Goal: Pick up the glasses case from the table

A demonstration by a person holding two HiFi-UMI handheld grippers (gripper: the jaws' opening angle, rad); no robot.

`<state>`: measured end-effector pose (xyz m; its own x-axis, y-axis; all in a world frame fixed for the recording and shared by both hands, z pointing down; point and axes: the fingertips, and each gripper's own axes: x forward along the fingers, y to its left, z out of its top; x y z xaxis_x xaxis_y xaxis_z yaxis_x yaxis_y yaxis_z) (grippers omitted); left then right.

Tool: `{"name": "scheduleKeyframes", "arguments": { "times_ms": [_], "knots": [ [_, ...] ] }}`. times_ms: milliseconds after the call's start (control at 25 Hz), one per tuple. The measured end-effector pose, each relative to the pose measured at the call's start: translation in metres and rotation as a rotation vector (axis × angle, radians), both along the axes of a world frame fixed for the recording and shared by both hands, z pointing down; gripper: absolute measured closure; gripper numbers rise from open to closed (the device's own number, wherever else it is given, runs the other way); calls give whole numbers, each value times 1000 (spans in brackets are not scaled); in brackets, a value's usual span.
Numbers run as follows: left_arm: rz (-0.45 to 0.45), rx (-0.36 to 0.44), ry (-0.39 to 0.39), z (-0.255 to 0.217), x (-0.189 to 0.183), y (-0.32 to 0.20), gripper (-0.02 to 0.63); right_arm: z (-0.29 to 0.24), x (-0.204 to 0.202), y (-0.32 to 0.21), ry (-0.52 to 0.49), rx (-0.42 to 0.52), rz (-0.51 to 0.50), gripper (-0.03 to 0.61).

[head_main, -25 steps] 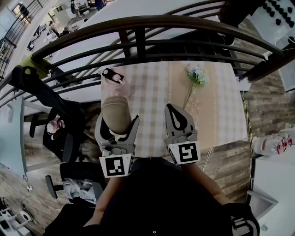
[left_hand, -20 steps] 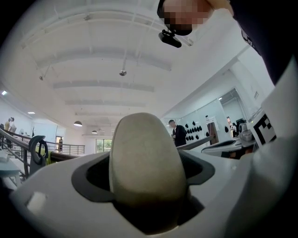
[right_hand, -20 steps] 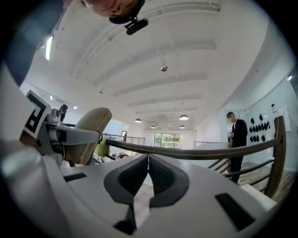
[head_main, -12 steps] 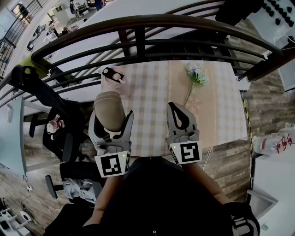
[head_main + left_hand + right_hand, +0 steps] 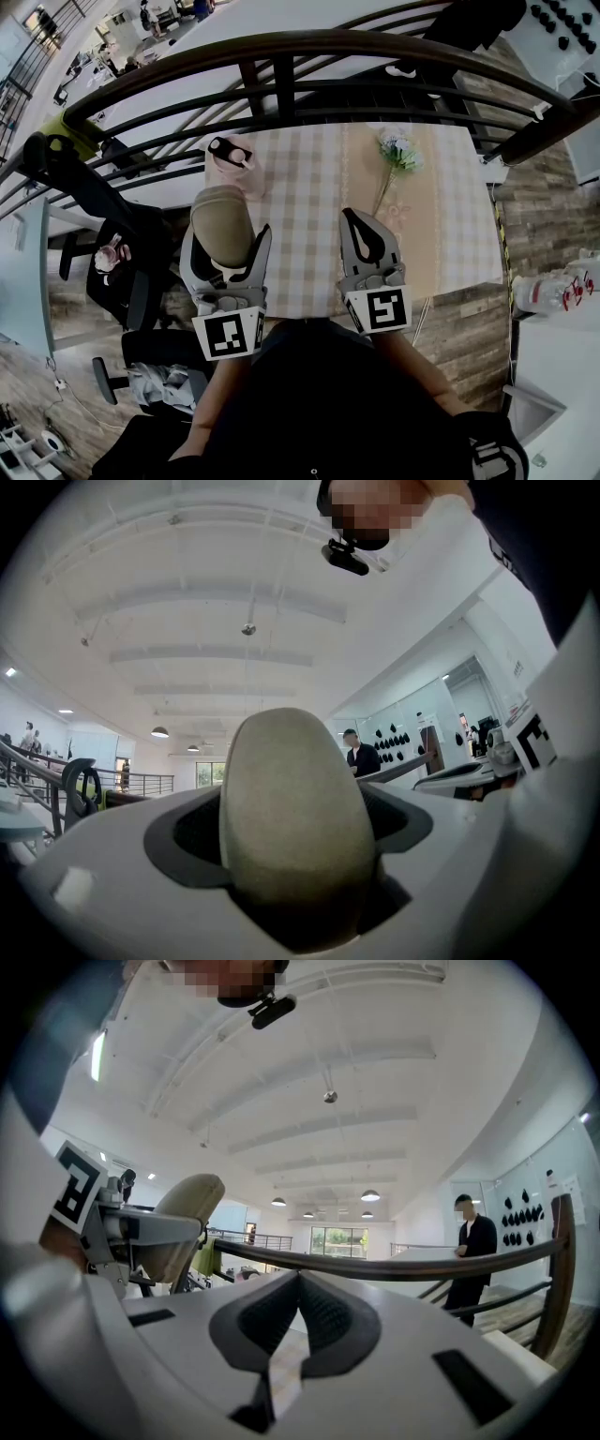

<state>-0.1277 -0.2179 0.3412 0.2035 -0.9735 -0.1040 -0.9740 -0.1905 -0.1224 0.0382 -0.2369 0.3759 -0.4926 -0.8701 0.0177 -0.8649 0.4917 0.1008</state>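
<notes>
The left gripper (image 5: 230, 241) grips the beige glasses case (image 5: 223, 223) in the air over the table (image 5: 309, 192), at its left edge. The right gripper (image 5: 355, 219), jaws together and empty, hovers alongside. Farther lie a flower (image 5: 398, 150) and a pink thing (image 5: 228, 167), then a railing (image 5: 281, 94).

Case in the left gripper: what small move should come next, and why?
Probably raise the left gripper a little, jaws clamped. The case sits firmly between them, tilted up, already off the table near its left edge, so only clearance is left. The right gripper is shut and empty.
</notes>
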Motion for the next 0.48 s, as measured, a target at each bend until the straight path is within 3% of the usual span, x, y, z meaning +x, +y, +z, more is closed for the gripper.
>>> {"name": "scheduleKeyframes", "arguments": {
  "times_ms": [480],
  "knots": [
    [-5, -11, -2, 2, -2, 5, 178, 2, -1, 5, -8, -17, -2, 568]
  ]
}}
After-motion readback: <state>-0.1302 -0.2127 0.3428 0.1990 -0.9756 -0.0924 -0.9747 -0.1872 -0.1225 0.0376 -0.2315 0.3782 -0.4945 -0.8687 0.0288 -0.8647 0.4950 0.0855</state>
